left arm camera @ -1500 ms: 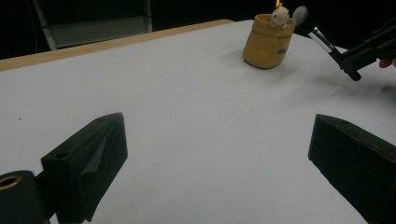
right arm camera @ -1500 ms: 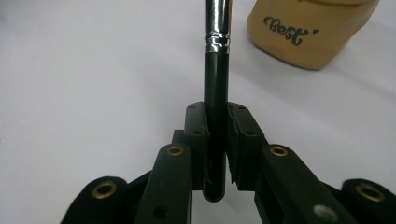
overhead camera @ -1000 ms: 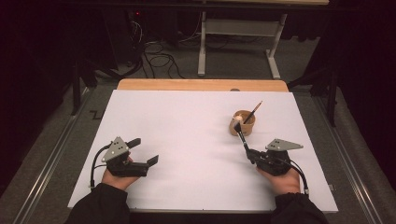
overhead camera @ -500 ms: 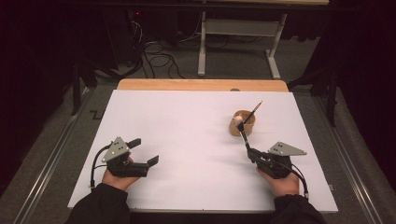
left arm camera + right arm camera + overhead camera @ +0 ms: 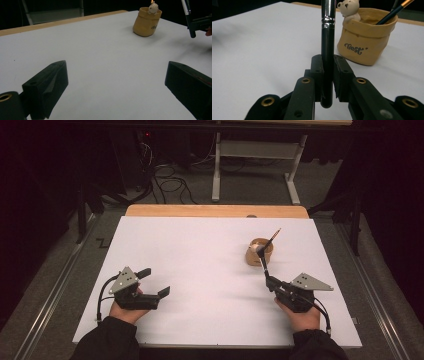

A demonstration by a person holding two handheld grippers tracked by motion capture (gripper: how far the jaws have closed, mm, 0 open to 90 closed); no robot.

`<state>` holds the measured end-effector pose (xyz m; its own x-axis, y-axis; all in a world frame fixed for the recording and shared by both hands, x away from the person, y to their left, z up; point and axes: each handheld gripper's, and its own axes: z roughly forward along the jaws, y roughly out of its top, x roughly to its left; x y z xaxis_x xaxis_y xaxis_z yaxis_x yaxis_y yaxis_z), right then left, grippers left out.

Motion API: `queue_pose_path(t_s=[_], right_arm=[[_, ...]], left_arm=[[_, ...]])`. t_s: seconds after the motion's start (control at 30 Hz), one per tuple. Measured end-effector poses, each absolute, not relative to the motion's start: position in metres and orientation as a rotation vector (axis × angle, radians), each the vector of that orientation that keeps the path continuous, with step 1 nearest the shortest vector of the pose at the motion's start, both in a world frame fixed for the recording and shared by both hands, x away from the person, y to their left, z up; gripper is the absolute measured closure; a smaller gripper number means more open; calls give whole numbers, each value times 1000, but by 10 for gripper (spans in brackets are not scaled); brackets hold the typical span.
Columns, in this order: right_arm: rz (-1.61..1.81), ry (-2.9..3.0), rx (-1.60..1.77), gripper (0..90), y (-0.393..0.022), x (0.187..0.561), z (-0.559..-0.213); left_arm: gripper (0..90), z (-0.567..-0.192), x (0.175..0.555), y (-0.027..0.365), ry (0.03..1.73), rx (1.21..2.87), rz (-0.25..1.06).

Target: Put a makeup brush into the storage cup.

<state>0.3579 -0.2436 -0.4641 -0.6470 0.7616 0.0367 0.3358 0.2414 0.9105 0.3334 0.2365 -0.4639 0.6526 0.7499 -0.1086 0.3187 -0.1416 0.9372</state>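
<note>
A tan sack-shaped holder [image 5: 261, 251] marked "Best", with a small bear figure [image 5: 349, 10] on its rim, stands right of centre on the white tabletop [image 5: 200, 260]. A thin brush [image 5: 272, 239] leans out of it. My right gripper [image 5: 271, 282] is shut on a black brush handle [image 5: 327, 50] with a silver band, which points up and away toward the holder [image 5: 367, 42]. The held brush [image 5: 263, 265] ends just in front of the holder. My left gripper [image 5: 156, 281] rests open at the front left, nothing between its jaws; the left gripper view shows the holder [image 5: 146, 22] far off.
A wooden strip [image 5: 215, 210] runs along the table's far edge. Beyond it, on the dark floor, lie cables [image 5: 170, 182] and a metal table frame [image 5: 260, 155]. The table's front edge is close under both hands.
The right gripper has drawn back a little toward the front right with the black brush, so the brush sits farther from the holder. The left gripper has stayed put.
</note>
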Motion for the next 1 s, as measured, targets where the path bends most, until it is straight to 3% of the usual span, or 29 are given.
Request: queue_pose_path(t_s=[0.57, 1.0], right_arm=[[1446, 2022, 982, 812, -248, 355, -460], [1443, 2024, 962, 812, -247, 353, -459]], left_arm=[[53, -463, 334, 236, 875, 1716, 457], [53, -435, 339, 204, 802, 1724, 472]])
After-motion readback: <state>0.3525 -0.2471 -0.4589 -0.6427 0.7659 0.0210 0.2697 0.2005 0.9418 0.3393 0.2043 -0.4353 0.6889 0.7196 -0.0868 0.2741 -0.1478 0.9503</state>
